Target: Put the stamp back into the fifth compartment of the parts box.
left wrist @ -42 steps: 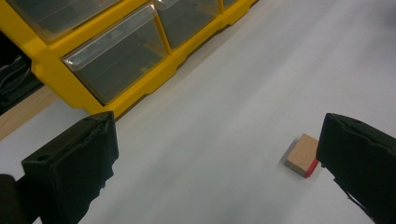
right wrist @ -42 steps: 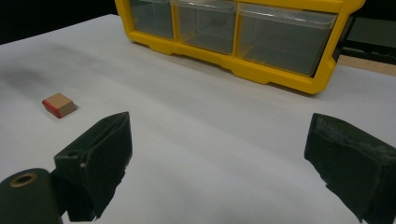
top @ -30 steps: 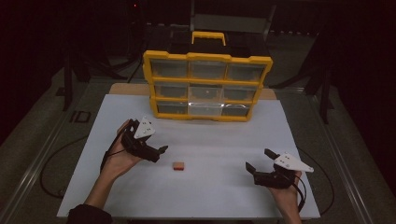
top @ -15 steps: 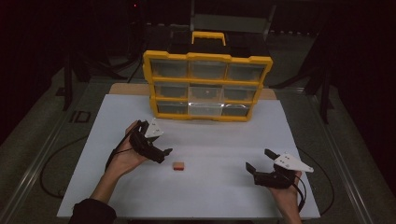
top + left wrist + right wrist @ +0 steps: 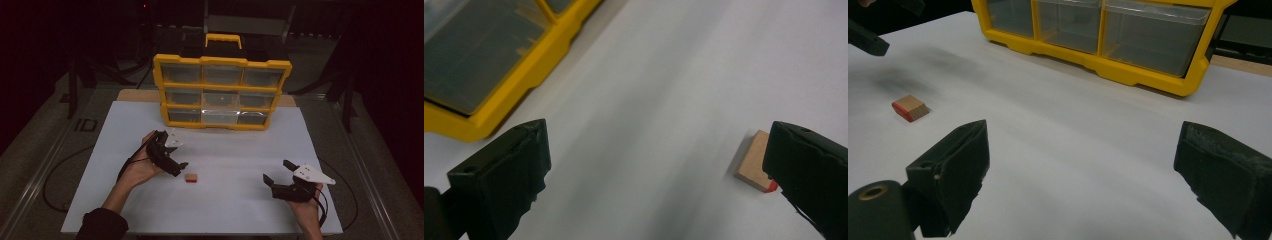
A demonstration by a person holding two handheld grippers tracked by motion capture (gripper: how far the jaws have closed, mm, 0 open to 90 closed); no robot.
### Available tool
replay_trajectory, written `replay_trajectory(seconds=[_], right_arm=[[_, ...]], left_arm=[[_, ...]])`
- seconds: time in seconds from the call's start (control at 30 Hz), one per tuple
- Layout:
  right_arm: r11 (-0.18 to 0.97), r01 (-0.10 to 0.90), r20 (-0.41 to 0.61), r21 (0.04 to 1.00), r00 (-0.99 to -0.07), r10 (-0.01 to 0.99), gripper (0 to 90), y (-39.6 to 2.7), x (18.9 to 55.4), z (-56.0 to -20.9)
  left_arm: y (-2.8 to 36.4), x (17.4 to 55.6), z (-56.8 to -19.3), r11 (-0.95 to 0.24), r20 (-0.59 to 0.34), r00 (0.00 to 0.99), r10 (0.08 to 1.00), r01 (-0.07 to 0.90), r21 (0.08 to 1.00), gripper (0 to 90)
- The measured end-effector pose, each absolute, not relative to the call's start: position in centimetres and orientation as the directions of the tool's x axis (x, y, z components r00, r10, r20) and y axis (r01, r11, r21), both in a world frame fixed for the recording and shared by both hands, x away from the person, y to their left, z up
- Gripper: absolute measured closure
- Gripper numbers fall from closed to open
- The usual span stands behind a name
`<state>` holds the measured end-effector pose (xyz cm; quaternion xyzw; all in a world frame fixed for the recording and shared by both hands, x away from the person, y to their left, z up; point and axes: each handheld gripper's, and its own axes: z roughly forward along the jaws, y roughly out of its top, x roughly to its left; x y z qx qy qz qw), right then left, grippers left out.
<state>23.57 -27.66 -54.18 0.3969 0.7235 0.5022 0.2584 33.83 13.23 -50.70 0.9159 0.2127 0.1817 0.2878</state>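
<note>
A small wooden block [image 5: 190,178] with a red edge lies flat on the white table sheet [image 5: 230,205], left of centre. My left gripper [image 5: 178,168] hovers just up-left of it, open and angled down toward it. In the left gripper view the block [image 5: 754,162] sits right beside the right-hand jaw, partly behind it, and the gap of the gripper [image 5: 659,145] holds bare sheet. My right gripper [image 5: 278,171] rests open near the front right, empty. In its own view the gripper [image 5: 1083,140] faces the organizer, with the block [image 5: 910,107] far off to the left.
A yellow drawer organizer [image 5: 222,92] with clear drawers and a handle stands upright at the back middle of the sheet; its base [image 5: 1108,70] runs across the right gripper view and its corner [image 5: 479,120] is close by in the left gripper view. Dark floor surrounds the table.
My left gripper has moved right and toward the front, closing in on the block. The right gripper and the block have stayed put.
</note>
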Motion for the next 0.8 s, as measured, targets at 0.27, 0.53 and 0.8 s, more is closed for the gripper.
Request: replay_trajectory(seconds=[0.27, 0.53, 0.8], right_arm=[[0.18, 0.316, 0.026, 0.931, -0.553, 0.833, 7.3, -27.7, 23.6, -54.2], [0.181, 0.316, 0.027, 0.931, -0.554, 0.832, 7.4, -27.6, 23.6, -54.2], [0.181, 0.319, 0.028, 0.93, -0.555, 0.832, 7.4, -27.7, 23.6, -54.3]], left_arm=[[12.1, 33.9, -51.7, -0.789, 0.194, 0.873, 0.447, 0.282, 0.546, 0.0], [11.1, 34.0, -52.5, -0.814, 0.18, 0.891, 0.418, 0.279, 0.51, 0.0], [10.4, 34.1, -53.1, -0.833, 0.148, 0.911, 0.385, 0.274, 0.481, 0.0]])
